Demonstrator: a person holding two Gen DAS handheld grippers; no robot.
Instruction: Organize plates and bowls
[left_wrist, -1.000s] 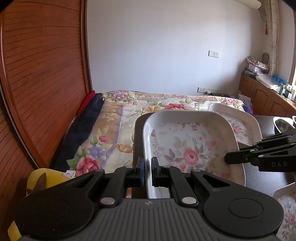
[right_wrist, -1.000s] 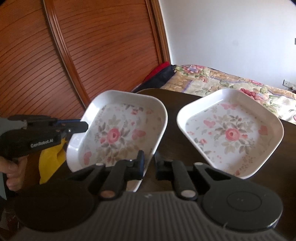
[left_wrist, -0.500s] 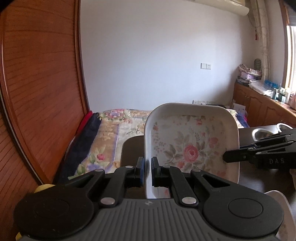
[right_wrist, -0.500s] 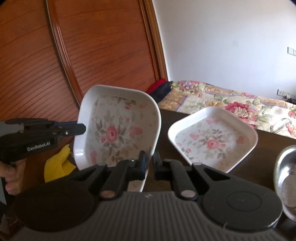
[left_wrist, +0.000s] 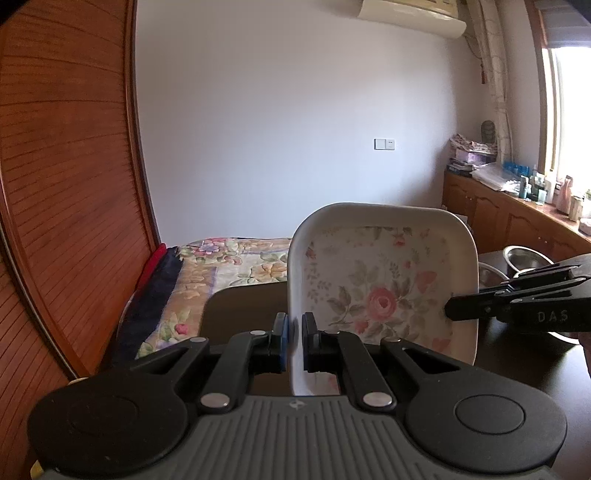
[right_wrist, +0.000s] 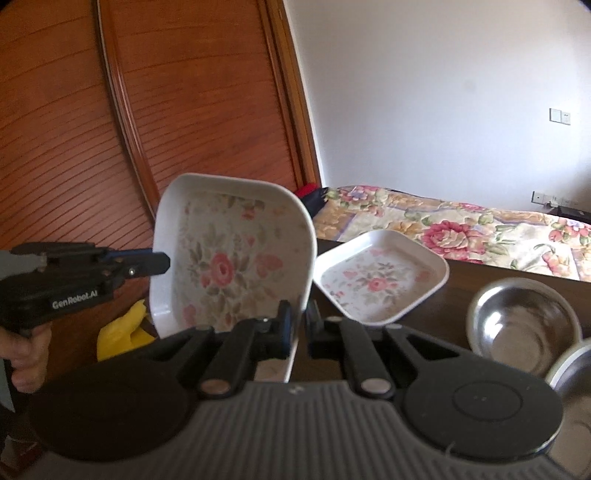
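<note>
A square white plate with a pink rose print (left_wrist: 380, 291) (right_wrist: 229, 266) hangs tilted steeply in the air above the dark table (left_wrist: 236, 306) (right_wrist: 472, 273). My left gripper (left_wrist: 293, 332) (right_wrist: 162, 263) is shut on its left rim. My right gripper (right_wrist: 299, 325) (left_wrist: 448, 308) is shut on its right rim. A second floral plate (right_wrist: 380, 280) lies flat on the table behind. A steel bowl (right_wrist: 524, 325) sits to the right of it, and steel bowls (left_wrist: 528, 256) show past the held plate in the left wrist view.
A wooden slatted wardrobe (right_wrist: 147, 110) rises on the left. A bed with a floral quilt (right_wrist: 461, 225) lies behind the table. A yellow cloth (right_wrist: 125, 332) is low at the left. A cluttered wooden cabinet (left_wrist: 517, 214) runs under the window.
Both grippers lifted the floral plate off the table and tipped it up steeply. The second plate and the steel bowl have come into view lower and farther off.
</note>
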